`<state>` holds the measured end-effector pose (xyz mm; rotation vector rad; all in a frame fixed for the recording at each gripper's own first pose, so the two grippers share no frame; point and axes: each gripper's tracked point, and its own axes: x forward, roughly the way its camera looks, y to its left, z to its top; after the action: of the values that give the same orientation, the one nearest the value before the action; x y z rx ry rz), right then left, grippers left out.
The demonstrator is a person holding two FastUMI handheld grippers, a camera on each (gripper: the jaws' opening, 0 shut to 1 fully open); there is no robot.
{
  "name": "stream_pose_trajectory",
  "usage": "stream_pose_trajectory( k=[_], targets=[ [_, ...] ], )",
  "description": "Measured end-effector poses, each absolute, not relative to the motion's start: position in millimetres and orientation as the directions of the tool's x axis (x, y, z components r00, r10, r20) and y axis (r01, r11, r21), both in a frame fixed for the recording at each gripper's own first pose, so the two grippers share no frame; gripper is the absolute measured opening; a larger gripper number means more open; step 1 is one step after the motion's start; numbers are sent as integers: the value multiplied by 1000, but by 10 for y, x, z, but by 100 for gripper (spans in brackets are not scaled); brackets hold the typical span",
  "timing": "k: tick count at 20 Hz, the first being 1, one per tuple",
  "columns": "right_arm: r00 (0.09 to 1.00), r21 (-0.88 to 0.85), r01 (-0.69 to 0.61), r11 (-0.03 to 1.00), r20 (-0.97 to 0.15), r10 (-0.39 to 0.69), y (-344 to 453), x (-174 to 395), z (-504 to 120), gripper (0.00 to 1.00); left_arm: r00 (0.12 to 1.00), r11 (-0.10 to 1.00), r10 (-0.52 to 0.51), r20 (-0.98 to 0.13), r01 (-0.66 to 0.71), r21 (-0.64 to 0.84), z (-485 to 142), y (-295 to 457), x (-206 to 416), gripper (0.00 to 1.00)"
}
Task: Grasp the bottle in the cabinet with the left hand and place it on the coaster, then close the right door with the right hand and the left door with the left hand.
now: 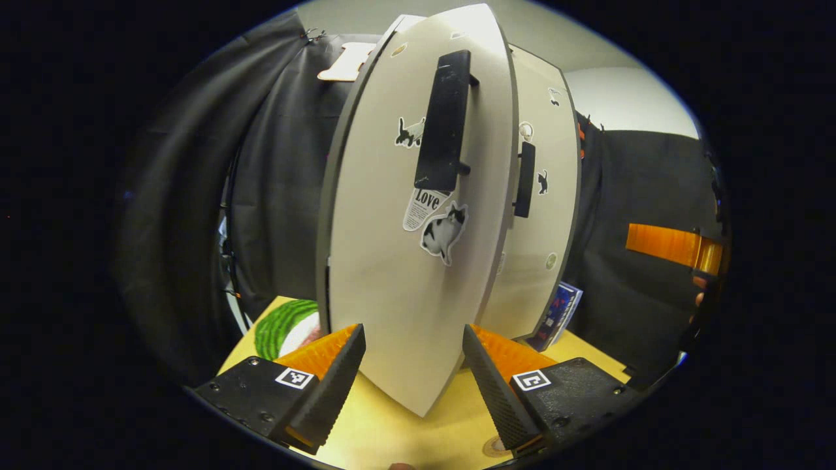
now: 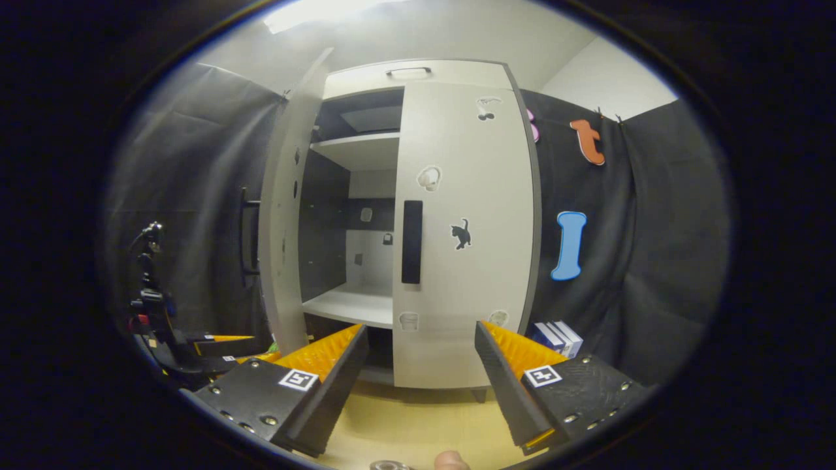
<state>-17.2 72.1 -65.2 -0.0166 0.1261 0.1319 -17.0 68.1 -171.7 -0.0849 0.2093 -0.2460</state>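
Note:
The white left door [image 1: 392,274] of the cabinet stands ajar, its free edge and long black handle [image 1: 444,124] turned toward me. My left gripper [image 1: 413,339] is open, with the door's lower part showing between its fingers. Behind it the right door [image 1: 545,241] lies flat against the cabinet. In the right gripper view the right door [image 2: 464,228] is shut and the left door [image 2: 284,228] swings outward, baring white shelves [image 2: 353,303]. My right gripper [image 2: 421,336] is open, back from the cabinet. The left gripper [image 2: 215,346] sits low beside the open door.
A green-striped round mat [image 1: 284,323] lies on the yellow table [image 1: 392,431] left of the door, partly hidden. Books [image 2: 555,336] lean at the cabinet's right foot. A hand with the other gripper [image 1: 673,245] is at the far right. Black cloth walls surround everything.

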Motion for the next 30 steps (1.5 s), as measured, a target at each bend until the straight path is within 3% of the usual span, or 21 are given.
stream_pose_trajectory(
  k=[11, 14, 29, 30],
  targets=[
    [991, -20, -59, 998, -123, 56, 474, -238, -626, 96, 921, 941, -336, -197, 323, -96, -1662, 446, -146, 95],
    [991, -25, -53, 998, -123, 50, 420, -243, -620, 99, 921, 942, -334, -203, 321, -96, -1669, 430, -138, 95],
    [994, -30, -32, 999, -106, 28, 173, -168, -464, 96, 942, 959, -280, -186, 264, -104, -1431, 453, -74, 95],
    [995, -30, -24, 999, -98, 21, 114, -140, -419, 99, 946, 962, -266, -185, 250, -106, -1390, 460, -62, 95]
  ],
)
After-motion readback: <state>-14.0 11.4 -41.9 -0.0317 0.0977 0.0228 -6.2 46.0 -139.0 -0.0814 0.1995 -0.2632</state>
